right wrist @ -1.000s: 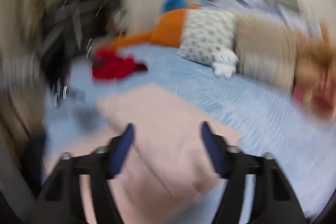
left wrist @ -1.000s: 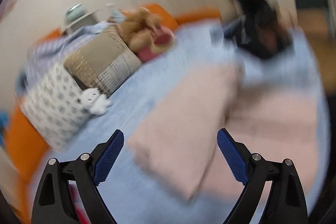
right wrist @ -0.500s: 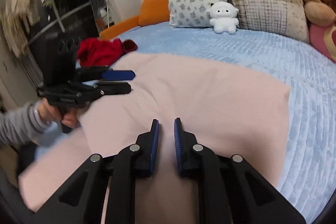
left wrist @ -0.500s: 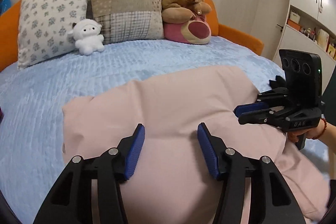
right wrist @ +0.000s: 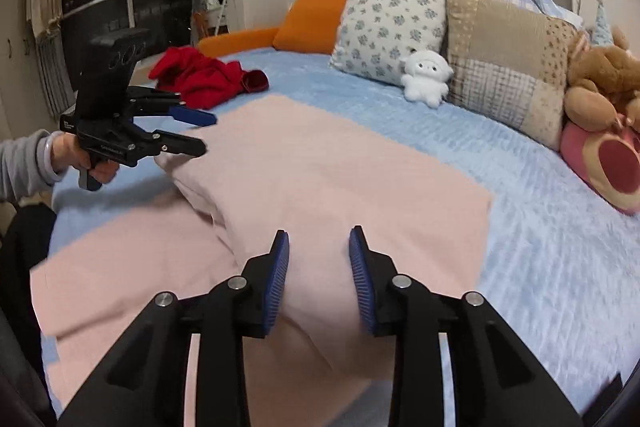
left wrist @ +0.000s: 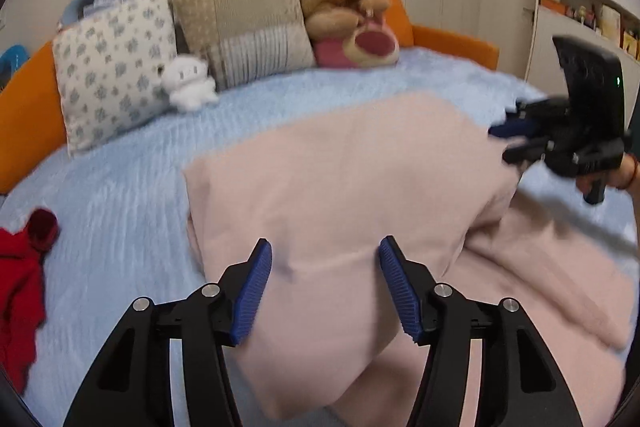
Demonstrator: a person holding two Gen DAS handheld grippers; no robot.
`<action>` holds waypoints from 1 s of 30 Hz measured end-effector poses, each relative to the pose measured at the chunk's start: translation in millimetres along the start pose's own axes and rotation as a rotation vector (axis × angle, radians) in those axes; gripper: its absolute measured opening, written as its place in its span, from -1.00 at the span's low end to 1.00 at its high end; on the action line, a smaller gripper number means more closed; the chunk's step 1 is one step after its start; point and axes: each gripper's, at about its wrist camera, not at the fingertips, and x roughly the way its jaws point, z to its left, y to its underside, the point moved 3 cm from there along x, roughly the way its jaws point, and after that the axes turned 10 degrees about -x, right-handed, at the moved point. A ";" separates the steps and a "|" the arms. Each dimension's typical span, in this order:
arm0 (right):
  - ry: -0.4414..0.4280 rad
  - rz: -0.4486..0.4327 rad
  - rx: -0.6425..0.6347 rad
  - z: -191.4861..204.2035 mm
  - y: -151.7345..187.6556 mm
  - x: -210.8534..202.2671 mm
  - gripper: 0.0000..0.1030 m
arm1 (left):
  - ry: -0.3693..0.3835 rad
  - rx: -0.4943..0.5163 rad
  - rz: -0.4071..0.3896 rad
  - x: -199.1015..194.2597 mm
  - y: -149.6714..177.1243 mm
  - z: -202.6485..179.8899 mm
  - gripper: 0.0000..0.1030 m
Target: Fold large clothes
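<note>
Across the lower half of both wrist views, a pink garment [left wrist: 340,195] lies folded on the blue bedspread [left wrist: 120,195]. At lower centre of the left view, the left gripper [left wrist: 325,277] stands released, its blue fingers [left wrist: 256,291] spread above the fold, whether touching cannot be told. In the right view, the right gripper [right wrist: 319,269] is likewise parted over the cloth, grasping nothing. A red garment [right wrist: 200,77] sits upper left, pillows [right wrist: 390,31] upper right.
</note>
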 end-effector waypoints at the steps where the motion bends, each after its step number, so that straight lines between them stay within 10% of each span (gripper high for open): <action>1: 0.020 0.017 -0.003 -1.3 5.3 6.9 -0.23 | 0.010 -0.015 0.006 4.6 3.7 1.4 0.18; 10: 0.169 0.050 -0.036 -20.7 6.8 49.4 -0.04 | -0.054 -0.044 -0.019 37.2 -6.4 3.8 0.28; 17: 0.053 0.058 0.118 -11.8 15.8 3.3 0.18 | -0.064 0.031 0.045 -10.2 7.7 -13.2 0.27; 21: -0.086 0.045 0.318 3.7 21.8 -67.1 0.50 | 0.024 -0.088 0.078 -83.5 25.4 -0.9 0.60; 30: -0.366 0.287 0.767 56.5 98.7 -94.2 0.68 | 0.121 -0.426 0.521 -104.9 107.7 10.0 0.60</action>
